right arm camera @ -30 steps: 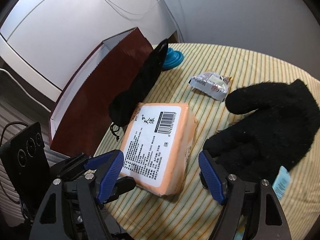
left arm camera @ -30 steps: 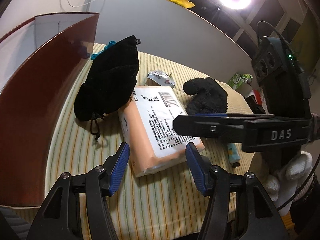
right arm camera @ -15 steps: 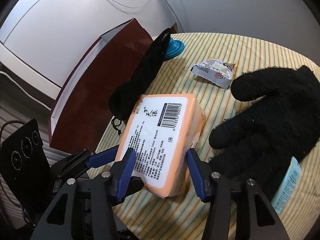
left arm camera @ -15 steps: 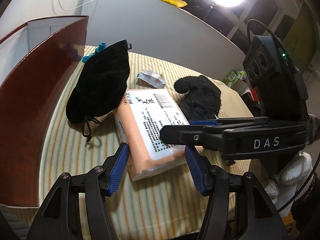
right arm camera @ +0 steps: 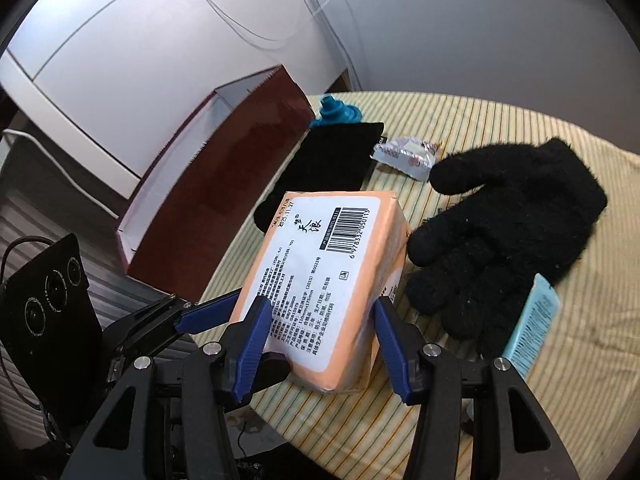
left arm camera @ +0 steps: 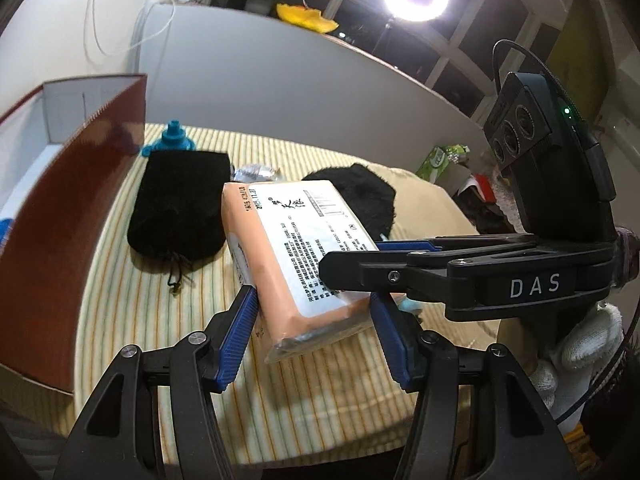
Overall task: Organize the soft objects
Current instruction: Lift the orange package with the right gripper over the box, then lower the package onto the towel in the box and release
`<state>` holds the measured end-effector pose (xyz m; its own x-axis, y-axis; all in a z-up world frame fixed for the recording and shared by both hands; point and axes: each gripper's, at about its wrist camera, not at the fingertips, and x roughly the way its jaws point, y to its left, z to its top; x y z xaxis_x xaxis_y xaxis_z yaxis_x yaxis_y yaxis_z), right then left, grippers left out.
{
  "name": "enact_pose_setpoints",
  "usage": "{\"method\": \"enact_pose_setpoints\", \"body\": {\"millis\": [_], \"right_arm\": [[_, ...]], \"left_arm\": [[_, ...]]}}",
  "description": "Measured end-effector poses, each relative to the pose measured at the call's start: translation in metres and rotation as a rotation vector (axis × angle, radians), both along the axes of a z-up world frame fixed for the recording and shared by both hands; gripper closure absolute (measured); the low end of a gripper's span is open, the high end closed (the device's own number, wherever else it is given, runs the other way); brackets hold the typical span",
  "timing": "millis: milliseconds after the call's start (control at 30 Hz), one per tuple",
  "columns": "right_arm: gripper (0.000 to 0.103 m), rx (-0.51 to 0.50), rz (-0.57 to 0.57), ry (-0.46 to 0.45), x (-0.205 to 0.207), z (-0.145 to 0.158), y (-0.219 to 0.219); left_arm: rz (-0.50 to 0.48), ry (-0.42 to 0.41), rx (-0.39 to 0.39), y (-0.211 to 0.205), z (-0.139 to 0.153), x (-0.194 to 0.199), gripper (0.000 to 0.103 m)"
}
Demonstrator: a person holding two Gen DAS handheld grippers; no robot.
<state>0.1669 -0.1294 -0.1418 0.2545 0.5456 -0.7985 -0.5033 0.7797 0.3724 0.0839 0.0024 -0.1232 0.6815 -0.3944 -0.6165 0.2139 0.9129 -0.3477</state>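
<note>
An orange tissue pack [left arm camera: 296, 264] with a white label is tilted up off the striped cloth. My right gripper [right arm camera: 318, 344] is shut on its near end, also shown in the right wrist view [right arm camera: 324, 280]. My left gripper [left arm camera: 316, 332] straddles the pack's end from the other side; its blue pads [left arm camera: 240, 332] are close to the pack, contact unclear. A black drawstring pouch [left arm camera: 180, 208] lies left of the pack. A black knit glove [right arm camera: 504, 232] lies to its right. A dark red open box [left arm camera: 68, 208] stands at the left.
A blue silicone item [left arm camera: 172, 140] sits behind the pouch. A silver snack wrapper [right arm camera: 404, 152] lies near the glove's thumb. A light blue tube [right arm camera: 532, 320] lies beside the glove. The round table's near edge [left arm camera: 320, 436] is close to both grippers.
My right gripper closed on the tissue pack and lifted its near end off the cloth. My left gripper moved in until its pads flank the pack.
</note>
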Motion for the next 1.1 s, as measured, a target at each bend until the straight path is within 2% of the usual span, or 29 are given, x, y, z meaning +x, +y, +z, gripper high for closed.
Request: {"method": "enact_pose_setpoints", "body": {"millis": [533, 1100], "right_arm": [[0.054, 0.038, 0.061, -0.107, -0.013, 0.053, 0.038], [0.054, 0.081, 0.199, -0.186, 0.025, 0.088, 0.151]], "left_arm": [[0.060, -0.117, 0.021, 0.037, 0.044, -0.021, 0.047], [0.227, -0.191, 0.081, 0.125, 0.083, 0.002, 0.047]]}}
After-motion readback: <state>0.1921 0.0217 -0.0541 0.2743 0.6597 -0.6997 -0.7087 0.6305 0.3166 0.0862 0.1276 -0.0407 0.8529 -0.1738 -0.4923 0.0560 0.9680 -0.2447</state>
